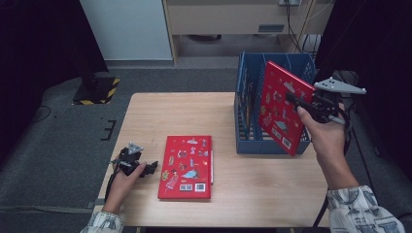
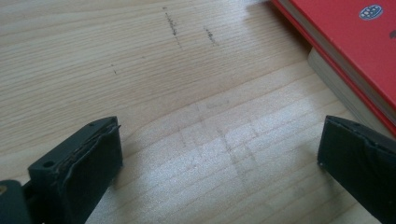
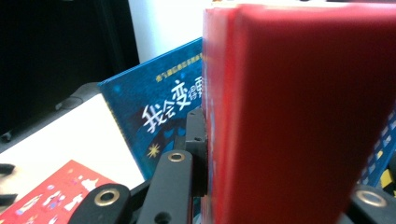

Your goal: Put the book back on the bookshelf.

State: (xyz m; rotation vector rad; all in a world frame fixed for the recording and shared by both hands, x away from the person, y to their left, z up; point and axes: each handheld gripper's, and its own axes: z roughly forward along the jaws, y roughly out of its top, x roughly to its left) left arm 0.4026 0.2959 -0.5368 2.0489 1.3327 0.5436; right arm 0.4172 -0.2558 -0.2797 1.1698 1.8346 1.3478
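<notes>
My right gripper [image 1: 295,100] is shut on a red picture book [image 1: 281,108], which it holds tilted over the right end of a blue slotted rack [image 1: 252,141]. In the right gripper view the red book [image 3: 303,116] stands edge-on, clamped between the jaws. A second red book [image 1: 186,167] lies flat on the wooden table [image 1: 194,109]. My left gripper [image 1: 152,167] rests on the table just left of that flat book. Its jaws are open over bare wood [image 2: 219,154], with the flat book's corner [image 2: 345,42] to the right.
A blue book with white Chinese lettering [image 3: 154,112] stands behind the held one, and the flat red book [image 3: 51,196] lies below it. Beyond the table's far edge are grey floor, a yellow-and-black striped base [image 1: 99,90] and cabinets.
</notes>
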